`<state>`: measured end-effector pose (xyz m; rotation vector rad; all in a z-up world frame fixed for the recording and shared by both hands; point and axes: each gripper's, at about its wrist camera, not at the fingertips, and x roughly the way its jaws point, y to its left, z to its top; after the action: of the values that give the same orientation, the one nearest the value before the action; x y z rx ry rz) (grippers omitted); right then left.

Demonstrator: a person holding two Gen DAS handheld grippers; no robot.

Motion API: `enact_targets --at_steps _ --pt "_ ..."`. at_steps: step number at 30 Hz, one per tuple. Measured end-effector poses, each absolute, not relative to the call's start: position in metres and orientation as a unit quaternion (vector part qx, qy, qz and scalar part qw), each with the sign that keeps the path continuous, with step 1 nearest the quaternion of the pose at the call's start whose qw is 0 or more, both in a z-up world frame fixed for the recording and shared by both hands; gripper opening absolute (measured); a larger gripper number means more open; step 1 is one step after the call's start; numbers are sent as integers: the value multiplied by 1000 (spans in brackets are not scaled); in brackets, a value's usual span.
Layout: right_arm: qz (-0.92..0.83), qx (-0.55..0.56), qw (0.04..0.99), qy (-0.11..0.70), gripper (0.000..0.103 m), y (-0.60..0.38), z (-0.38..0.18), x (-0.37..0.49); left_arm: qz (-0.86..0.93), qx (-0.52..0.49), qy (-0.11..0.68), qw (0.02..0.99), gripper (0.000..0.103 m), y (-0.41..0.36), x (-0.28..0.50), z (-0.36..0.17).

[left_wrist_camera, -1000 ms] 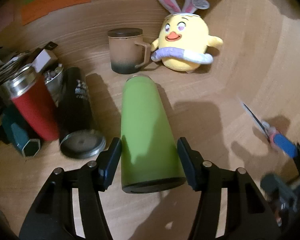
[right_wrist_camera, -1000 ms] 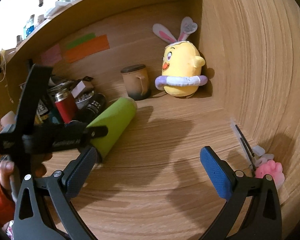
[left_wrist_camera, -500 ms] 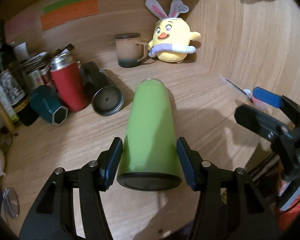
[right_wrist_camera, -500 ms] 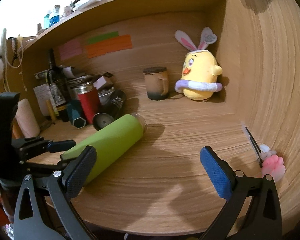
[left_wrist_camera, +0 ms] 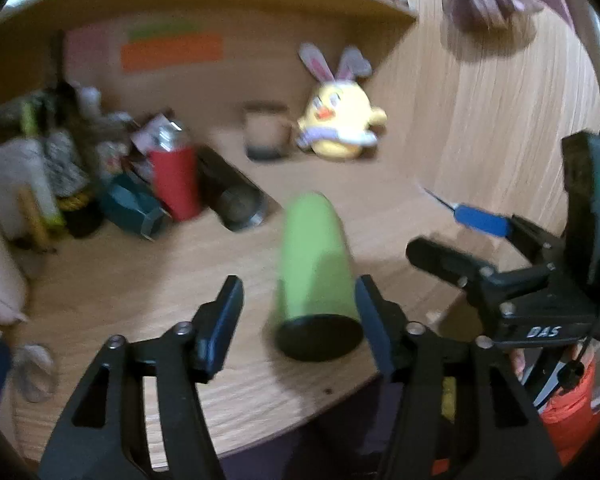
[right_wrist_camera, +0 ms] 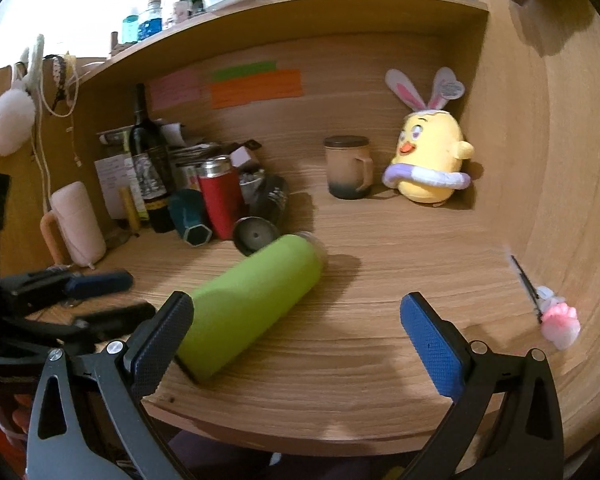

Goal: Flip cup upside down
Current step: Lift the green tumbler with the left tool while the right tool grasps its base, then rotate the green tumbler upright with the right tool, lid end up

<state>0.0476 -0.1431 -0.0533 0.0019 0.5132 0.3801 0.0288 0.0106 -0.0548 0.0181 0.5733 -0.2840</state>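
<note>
Cup: the green cup (right_wrist_camera: 252, 304) lies on its side on the wooden desk (right_wrist_camera: 380, 360), black base toward the front edge, open mouth pointing away toward the clutter at the back.
Left claw: the left gripper (left_wrist_camera: 300, 312) is spread wide and clamped on nothing; the cup's base sits between its fingers, hard up by the right finger with a clear gap to the left one. This view is smeared, so whether the right finger touches the cup I cannot tell.
Right claw: the right gripper (right_wrist_camera: 296, 340) is wide apart too, holding nothing; the cup crosses behind its left finger and runs away to the upper right, and the rest of the span is bare desk.
Step in hand: by my read nobody has hold of the cup, and it is neither upright nor inverted, so the flip is only partly done.
Next move calls for: squaring one claw across the cup's body, closing firmly, then tipping the mouth down to the desk. The base is close to the desk's front edge, so rolling off is the risk.
Neighbours: beyond the cup's mouth, a fallen black flask (right_wrist_camera: 262, 224) and a red tumbler (right_wrist_camera: 220, 196); well beyond, a brown mug (right_wrist_camera: 348, 168) and a yellow chick toy (right_wrist_camera: 430, 156).
</note>
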Motion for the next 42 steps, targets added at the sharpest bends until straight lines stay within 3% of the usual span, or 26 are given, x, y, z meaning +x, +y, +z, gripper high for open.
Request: enact_targets --at_steps 1,4,12,21,31,36,42 --pt "189 -1 949 253 103 -138 -54 48 -126 9 268 955 72 19 23 -51" --pt "198 -12 944 262 103 -115 -62 52 -87 10 243 966 78 39 15 -46" --pt "177 -6 935 308 103 -70 -103 72 -49 -7 260 964 81 76 29 -64" --pt "148 -4 940 306 102 -79 -123 71 -53 -17 279 959 81 75 39 -81" --pt "133 -1 948 290 69 -103 -126 58 -83 7 268 960 81 43 37 -77" --pt "123 16 952 281 63 -127 -122 50 -100 14 262 960 81 27 36 -71" --pt "125 12 962 243 63 -136 -105 38 -119 16 244 962 81 13 32 -57"
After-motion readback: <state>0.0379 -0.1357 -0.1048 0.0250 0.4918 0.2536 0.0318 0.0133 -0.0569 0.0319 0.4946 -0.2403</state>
